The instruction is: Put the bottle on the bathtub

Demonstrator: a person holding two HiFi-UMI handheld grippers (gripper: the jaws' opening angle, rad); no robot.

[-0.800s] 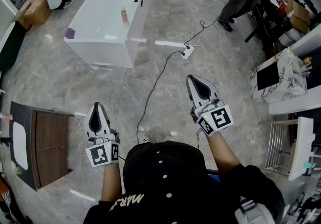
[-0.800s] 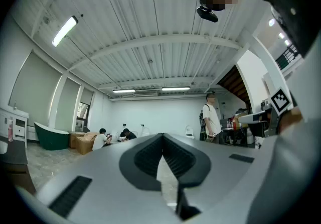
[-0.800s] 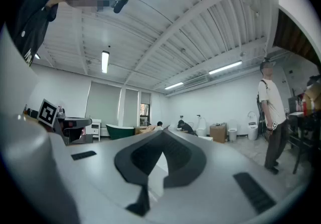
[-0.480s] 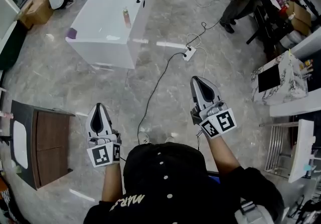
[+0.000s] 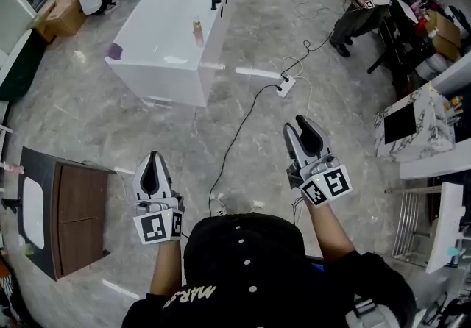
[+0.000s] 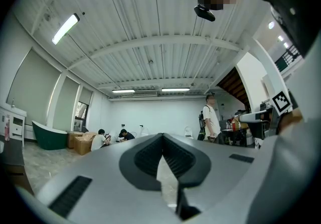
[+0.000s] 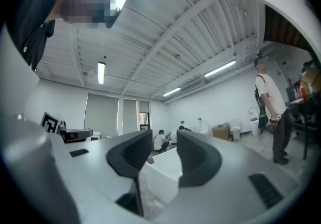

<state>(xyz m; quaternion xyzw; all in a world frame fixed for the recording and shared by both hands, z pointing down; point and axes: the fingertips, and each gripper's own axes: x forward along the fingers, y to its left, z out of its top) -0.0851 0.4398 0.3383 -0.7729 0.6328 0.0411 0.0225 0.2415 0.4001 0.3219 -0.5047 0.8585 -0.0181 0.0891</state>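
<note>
**Marble floor [image 5: 176, 128] wide open, bottle [image 5: 197, 29] up on the bathtub [image 5: 158, 80]**

Head view: grey floor runs wide to the white bathtub, with one black cable [image 5: 234, 135] crossing it. The small pinkish bottle stands on the bathtub's rim, well apart from the left gripper [image 5: 152, 157] and right gripper [image 5: 298, 125].

Left gripper view: jaws together, empty.

Right gripper view: jaws apart, framing the distant bathtub.
</note>
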